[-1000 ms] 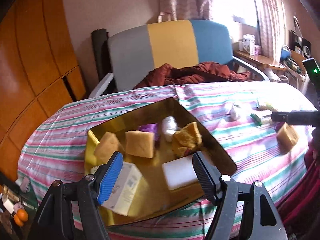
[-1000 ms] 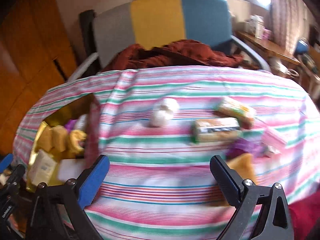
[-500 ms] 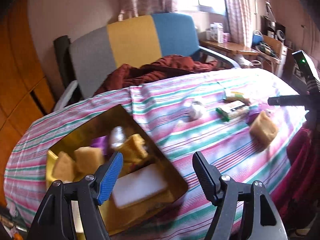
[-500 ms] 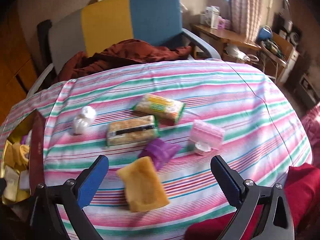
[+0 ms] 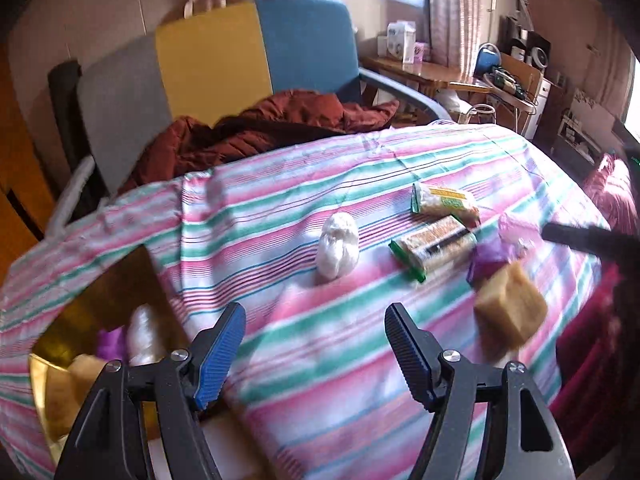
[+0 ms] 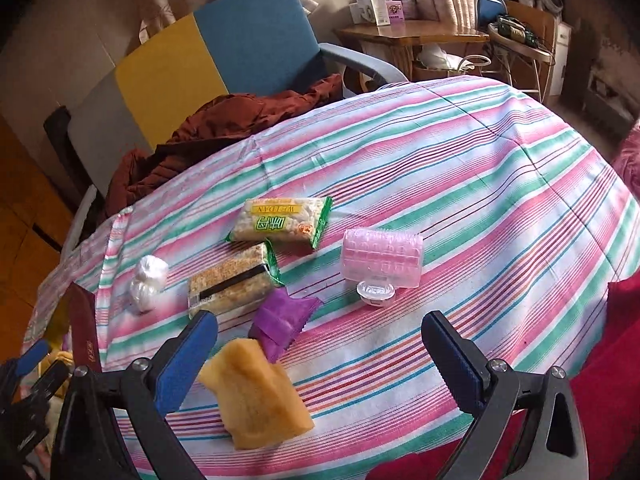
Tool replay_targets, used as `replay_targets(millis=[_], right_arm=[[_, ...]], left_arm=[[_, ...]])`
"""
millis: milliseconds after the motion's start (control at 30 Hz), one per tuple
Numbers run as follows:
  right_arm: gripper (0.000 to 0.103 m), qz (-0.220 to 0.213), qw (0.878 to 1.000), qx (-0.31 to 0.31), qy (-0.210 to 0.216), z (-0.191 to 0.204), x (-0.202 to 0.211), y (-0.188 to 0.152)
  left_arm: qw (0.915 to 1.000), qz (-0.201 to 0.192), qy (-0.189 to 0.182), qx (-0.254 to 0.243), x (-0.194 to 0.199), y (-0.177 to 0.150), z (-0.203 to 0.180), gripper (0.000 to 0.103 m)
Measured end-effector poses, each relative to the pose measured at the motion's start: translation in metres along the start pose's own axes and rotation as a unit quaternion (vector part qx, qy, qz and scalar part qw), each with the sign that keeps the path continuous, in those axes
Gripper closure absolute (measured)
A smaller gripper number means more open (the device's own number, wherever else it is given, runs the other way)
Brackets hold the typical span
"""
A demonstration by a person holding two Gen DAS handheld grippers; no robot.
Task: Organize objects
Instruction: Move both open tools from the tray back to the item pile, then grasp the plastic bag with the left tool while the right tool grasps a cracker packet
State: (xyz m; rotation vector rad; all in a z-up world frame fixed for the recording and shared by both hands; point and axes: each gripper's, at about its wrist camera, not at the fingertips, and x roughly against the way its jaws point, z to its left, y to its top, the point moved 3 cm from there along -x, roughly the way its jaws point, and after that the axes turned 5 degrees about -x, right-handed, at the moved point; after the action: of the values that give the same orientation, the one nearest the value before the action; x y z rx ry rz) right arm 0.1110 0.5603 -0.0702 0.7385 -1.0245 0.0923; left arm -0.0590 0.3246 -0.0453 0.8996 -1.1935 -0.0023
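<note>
Right hand-held gripper (image 6: 320,356), jaws wide and empty, should descend squarely over the yellow porous sponge block (image 6: 256,398), beside the purple foil packet (image 6: 282,320).

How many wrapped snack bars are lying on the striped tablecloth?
2. The green-lettered bar lies farther back; the black-striped bar lies just in front, touching it. More may be hidden in the gold box.

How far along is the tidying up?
Partly done. The gold tray at the left already holds several sponges and a white bundle. Nothing is in hand: both tongs, left and right, are open. Still on the cloth: sponge, purple packet, two snack packs, white bundle, pink box.
</note>
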Motion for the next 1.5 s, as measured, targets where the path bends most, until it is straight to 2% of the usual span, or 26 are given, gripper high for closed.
replay_targets(millis=[233, 567, 600, 700, 733, 833, 900, 967, 1067, 1200, 1333, 1433, 1500], right_arm=[[0.0, 0.009, 0.999, -0.045, 0.02, -0.013, -0.003, 0.004], [0.0, 0.018, 0.999, -0.031, 0.021, -0.007, -0.008, 0.003], [0.0, 0.019, 0.999, -0.027, 0.021, -0.005, -0.008, 0.002], [0.0, 0.022, 1.0, -0.012, 0.019, -0.001, -0.009, 0.0], [0.0, 0.025, 0.999, -0.003, 0.021, 0.003, -0.009, -0.001], [0.0, 0.059, 0.996, 0.041, 0.045, 0.019, -0.015, -0.004], [0.0, 0.076, 0.991, 0.092, 0.054, 0.035, -0.02, -0.004], [0.0, 0.087, 0.982, 0.16, 0.058, 0.057, -0.024, -0.004], [0.002, 0.101, 0.955, 0.275, 0.057, 0.091, -0.035, -0.005], [0.004, 0.128, 0.899, 0.416, 0.036, 0.126, -0.066, -0.013], [0.004, 0.147, 0.851, 0.504, 0.011, 0.141, -0.103, -0.017], [0.006, 0.172, 0.822, 0.542, 0.004, 0.145, -0.128, -0.018], [0.007, 0.187, 0.808, 0.559, 0.005, 0.144, -0.141, -0.018]], left_arm=[[0.9996, 0.029, -0.001, 0.009, -0.056, 0.034, -0.003, 0.03], [0.9981, 0.059, -0.011, 0.011, -0.123, 0.062, -0.012, 0.027], [0.9977, 0.065, -0.013, 0.014, -0.129, 0.062, -0.011, 0.029], [0.9956, 0.086, -0.028, 0.022, -0.145, 0.056, -0.01, 0.06], [0.9948, 0.094, -0.031, 0.024, -0.149, 0.054, -0.009, 0.065], [0.9949, 0.09, -0.042, 0.02, -0.15, 0.049, -0.007, 0.066], [0.9944, 0.091, -0.047, 0.023, -0.149, 0.048, -0.004, 0.066], [0.994, 0.093, -0.051, 0.027, -0.149, 0.047, -0.002, 0.066], [0.9931, 0.094, -0.056, 0.044, -0.144, 0.045, 0.004, 0.066], [0.9936, 0.073, -0.059, 0.063, -0.118, 0.042, 0.017, 0.067], [0.9938, 0.039, -0.055, 0.088, -0.079, 0.037, 0.034, 0.067], [0.9928, 0.023, -0.054, 0.105, -0.056, 0.029, 0.046, 0.067], [0.9915, 0.018, -0.06, 0.114, -0.043, 0.021, 0.05, 0.067]])
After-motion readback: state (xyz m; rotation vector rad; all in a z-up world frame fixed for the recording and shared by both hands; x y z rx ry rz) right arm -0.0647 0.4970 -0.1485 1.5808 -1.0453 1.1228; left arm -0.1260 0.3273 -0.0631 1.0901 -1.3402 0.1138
